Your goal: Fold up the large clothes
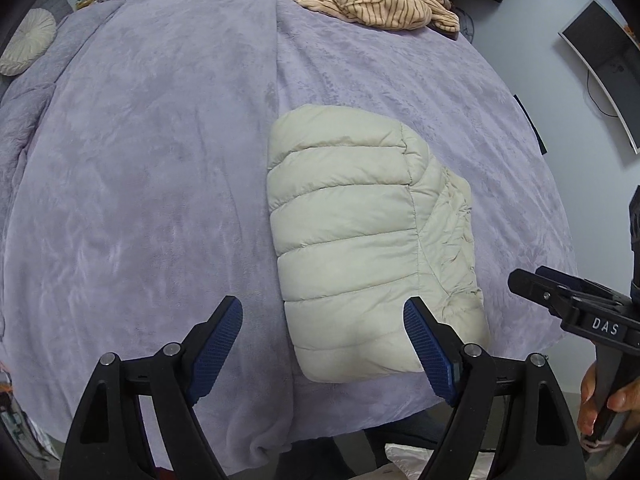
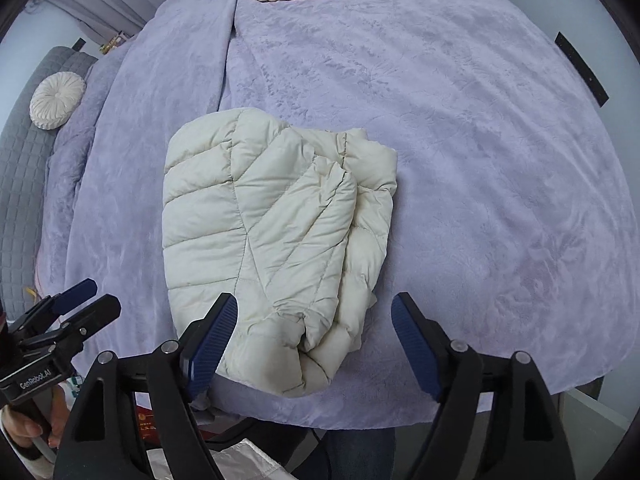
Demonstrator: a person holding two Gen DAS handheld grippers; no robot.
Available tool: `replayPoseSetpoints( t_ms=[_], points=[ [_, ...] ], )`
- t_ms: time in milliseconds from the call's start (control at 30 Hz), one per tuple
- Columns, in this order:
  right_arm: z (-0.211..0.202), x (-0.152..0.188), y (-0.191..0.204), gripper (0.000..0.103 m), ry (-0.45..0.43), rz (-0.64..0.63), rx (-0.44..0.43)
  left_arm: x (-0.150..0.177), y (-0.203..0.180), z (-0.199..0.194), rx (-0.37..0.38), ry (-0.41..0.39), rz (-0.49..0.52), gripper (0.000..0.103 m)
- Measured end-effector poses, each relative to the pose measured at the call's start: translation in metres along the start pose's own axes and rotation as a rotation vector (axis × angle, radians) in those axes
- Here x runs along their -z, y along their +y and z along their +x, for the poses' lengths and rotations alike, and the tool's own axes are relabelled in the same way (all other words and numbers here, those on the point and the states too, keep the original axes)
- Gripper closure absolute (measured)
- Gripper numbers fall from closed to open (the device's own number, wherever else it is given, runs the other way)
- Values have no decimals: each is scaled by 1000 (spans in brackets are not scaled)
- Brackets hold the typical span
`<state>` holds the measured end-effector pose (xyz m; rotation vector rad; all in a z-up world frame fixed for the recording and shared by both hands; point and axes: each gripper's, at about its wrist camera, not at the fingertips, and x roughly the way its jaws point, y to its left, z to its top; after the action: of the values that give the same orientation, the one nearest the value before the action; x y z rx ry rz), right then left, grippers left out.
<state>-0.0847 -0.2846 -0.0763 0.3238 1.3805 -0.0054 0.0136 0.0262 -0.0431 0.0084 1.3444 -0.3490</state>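
A cream quilted puffer jacket (image 1: 352,240) lies folded into a compact bundle on a bed covered with a lavender plush blanket (image 1: 140,200), near the bed's near edge. In the right wrist view the jacket's sleeve is folded over its body, with loose layers showing along the right side.

The left tool (image 1: 322,344), black with blue ribbed pads, stands wide above the near edge of the bed; its right pad overlaps the jacket's near corner in the view, and nothing is gripped. The right tool (image 2: 314,340) also stands wide with nothing between its pads, hanging above the jacket's near end.

A hand (image 1: 604,408) holds the right tool's handle at the right of the left wrist view.

At the far side of the bed lies a crumpled tan striped garment (image 1: 380,0). A round pleated white cushion (image 2: 58,100) sits far left.
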Motion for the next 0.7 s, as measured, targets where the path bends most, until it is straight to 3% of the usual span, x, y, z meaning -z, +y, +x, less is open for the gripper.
replayPoseSetpoints(
  t_ms=[67, 167, 300, 433, 500, 700],
  points=[
    [-8, 5, 5, 20, -16, 6, 15, 1, 3, -4, -6, -15, -12, 0],
    [-14, 7, 10, 0, -43, 19, 33, 2, 5, -10, -27, -29, -16, 0],
    [-27, 11, 20, 0, -118, 20, 77, 3, 8, -18, -46, -45, -26, 0],
    [-41, 11, 30, 0, -148, 4, 110, 5, 7, -36, -104, -103, -29, 0],
    [-49, 14, 37, 0, -169, -4, 132, 6, 10, -45, -99, -127, -48, 0],
    [-69, 20, 54, 0, -209, -15, 181, 9, 13, -60, -156, -148, -77, 0]
  ],
)
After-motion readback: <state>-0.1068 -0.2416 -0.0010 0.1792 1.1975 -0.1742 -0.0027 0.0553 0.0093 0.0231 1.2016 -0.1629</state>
